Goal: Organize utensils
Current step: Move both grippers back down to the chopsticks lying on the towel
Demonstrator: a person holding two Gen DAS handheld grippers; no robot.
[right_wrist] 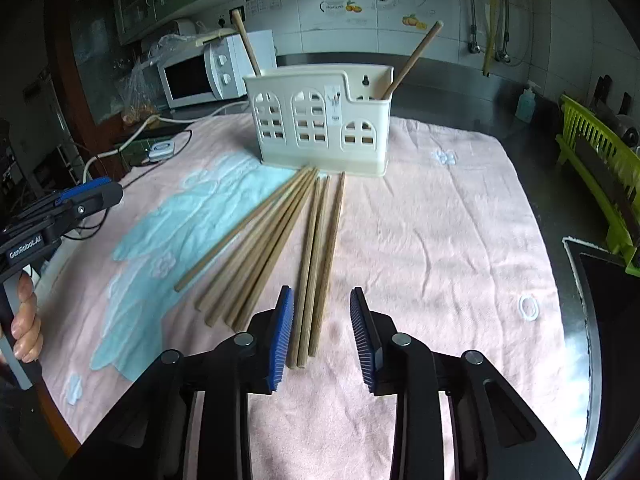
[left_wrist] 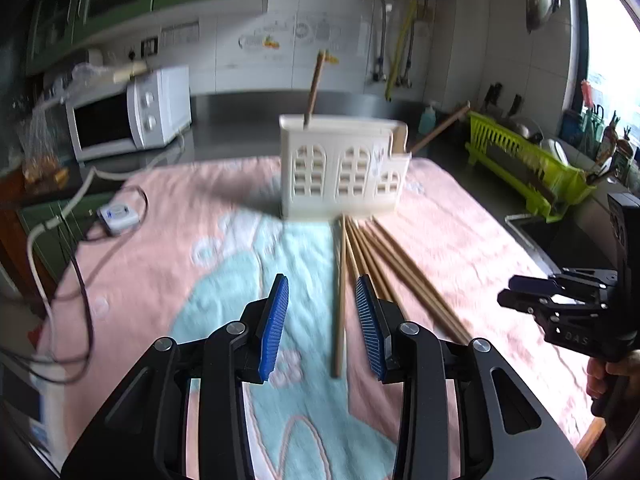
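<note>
A cream utensil holder [right_wrist: 320,120] with arched cut-outs stands on a pink and blue towel [right_wrist: 440,240]; it also shows in the left wrist view [left_wrist: 340,168]. Two wooden chopsticks [right_wrist: 412,60] lean inside it, one at each end. Several loose chopsticks [right_wrist: 280,240] lie fanned in front of it, also in the left wrist view [left_wrist: 372,264]. My right gripper [right_wrist: 322,328] is open, low over the near ends of the right-hand sticks. My left gripper [left_wrist: 322,320] is open, with one stick [left_wrist: 341,300] lying between its fingers.
A white microwave [right_wrist: 200,72] stands at the back left with cables [left_wrist: 80,280] trailing off the towel. A lime-green dish rack [right_wrist: 600,168] stands on the right by a sink [left_wrist: 544,236]. The tiled wall lies behind.
</note>
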